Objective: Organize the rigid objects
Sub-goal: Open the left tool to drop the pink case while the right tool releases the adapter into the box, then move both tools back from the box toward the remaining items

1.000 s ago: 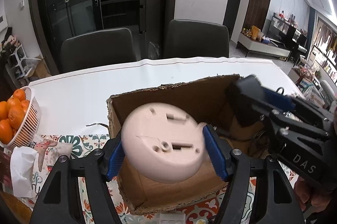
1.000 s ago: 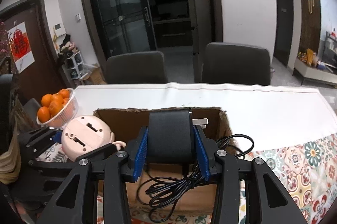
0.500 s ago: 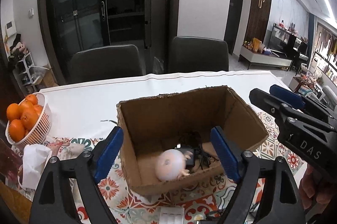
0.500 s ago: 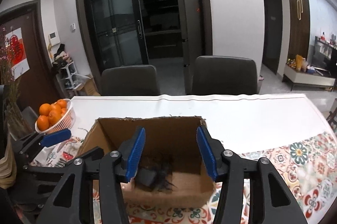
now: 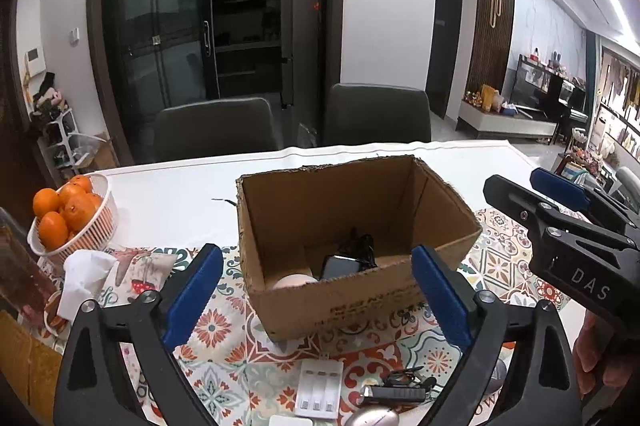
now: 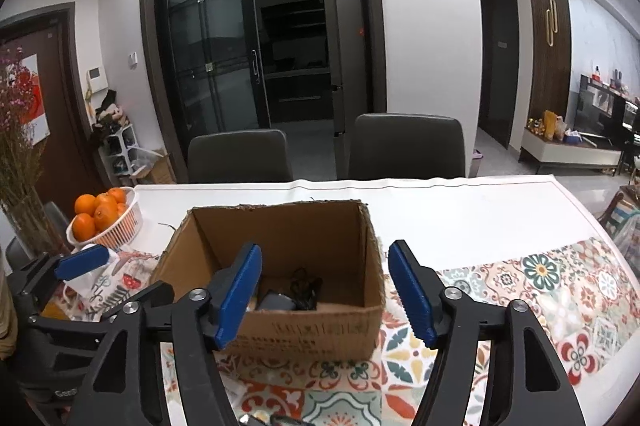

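An open cardboard box (image 5: 352, 210) (image 6: 280, 234) stands on the patterned tablecloth. Inside lie a pink round device (image 5: 294, 281) and a black power adapter (image 5: 340, 266) (image 6: 276, 302) with its coiled cable (image 6: 306, 288). My left gripper (image 5: 316, 294) is open and empty, held above and in front of the box. My right gripper (image 6: 326, 290) is open and empty, also in front of the box; it shows at the right of the left wrist view (image 5: 560, 222). The left gripper shows at the left of the right wrist view (image 6: 82, 262).
A white basket of oranges (image 5: 68, 222) (image 6: 106, 218) stands at the left. A crumpled tissue (image 5: 82, 274) lies beside it. A white battery charger (image 5: 320, 388), a black folded tool (image 5: 394, 392) and a silver mouse (image 5: 372, 417) lie near the front edge. Two dark chairs (image 6: 406, 146) stand behind the table.
Both grippers opened and dropped the pink device and the black adapter into the box, then pulled back and up from it.
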Tool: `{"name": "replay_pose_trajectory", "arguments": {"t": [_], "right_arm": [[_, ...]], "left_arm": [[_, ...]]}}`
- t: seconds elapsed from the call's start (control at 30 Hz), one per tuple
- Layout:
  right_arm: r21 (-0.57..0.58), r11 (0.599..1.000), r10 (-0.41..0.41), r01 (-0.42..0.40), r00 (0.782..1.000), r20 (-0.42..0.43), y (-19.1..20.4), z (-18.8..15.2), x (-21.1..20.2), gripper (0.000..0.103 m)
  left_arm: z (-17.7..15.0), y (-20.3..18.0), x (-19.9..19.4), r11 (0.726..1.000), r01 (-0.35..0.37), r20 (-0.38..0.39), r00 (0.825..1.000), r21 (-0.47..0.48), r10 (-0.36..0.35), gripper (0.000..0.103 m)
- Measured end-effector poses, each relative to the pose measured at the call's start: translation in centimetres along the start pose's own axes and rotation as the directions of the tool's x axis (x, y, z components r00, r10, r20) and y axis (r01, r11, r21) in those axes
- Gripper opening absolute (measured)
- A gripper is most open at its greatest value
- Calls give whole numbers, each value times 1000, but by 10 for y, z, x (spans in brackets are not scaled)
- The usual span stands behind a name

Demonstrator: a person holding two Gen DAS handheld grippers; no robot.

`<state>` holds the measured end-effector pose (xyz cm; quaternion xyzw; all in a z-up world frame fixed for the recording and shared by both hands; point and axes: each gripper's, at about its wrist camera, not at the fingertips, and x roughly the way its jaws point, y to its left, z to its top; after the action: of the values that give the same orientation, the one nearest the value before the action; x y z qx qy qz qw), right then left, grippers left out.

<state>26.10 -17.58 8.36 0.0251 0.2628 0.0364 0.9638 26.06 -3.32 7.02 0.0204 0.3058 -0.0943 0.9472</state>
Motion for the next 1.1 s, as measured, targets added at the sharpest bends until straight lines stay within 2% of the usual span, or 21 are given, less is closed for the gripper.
{"name": "replay_pose_trajectory", "arguments": {"t": [0.07,0.5,0.77,1.1], "right_arm": [[-9,1000,-13,13,1000,15,0,-4,-9,70],[0,999,-50,50,997,58,-7,-29,-57,84],[31,997,-72,71,997,42,-14,-54,-75,84],[59,995,-85,85,996,3,-22,-89,-89,84]], "left_arm": [[-5,-2,-8,1000,-15,16,1000,4,15,101],[-40,-17,-48,998,-62,62,996,2,62,103],[-64,-23,-63,998,-68,60,996,-11,69,103],[-96,-37,-70,998,-54,35,998,22,53,103]]}}
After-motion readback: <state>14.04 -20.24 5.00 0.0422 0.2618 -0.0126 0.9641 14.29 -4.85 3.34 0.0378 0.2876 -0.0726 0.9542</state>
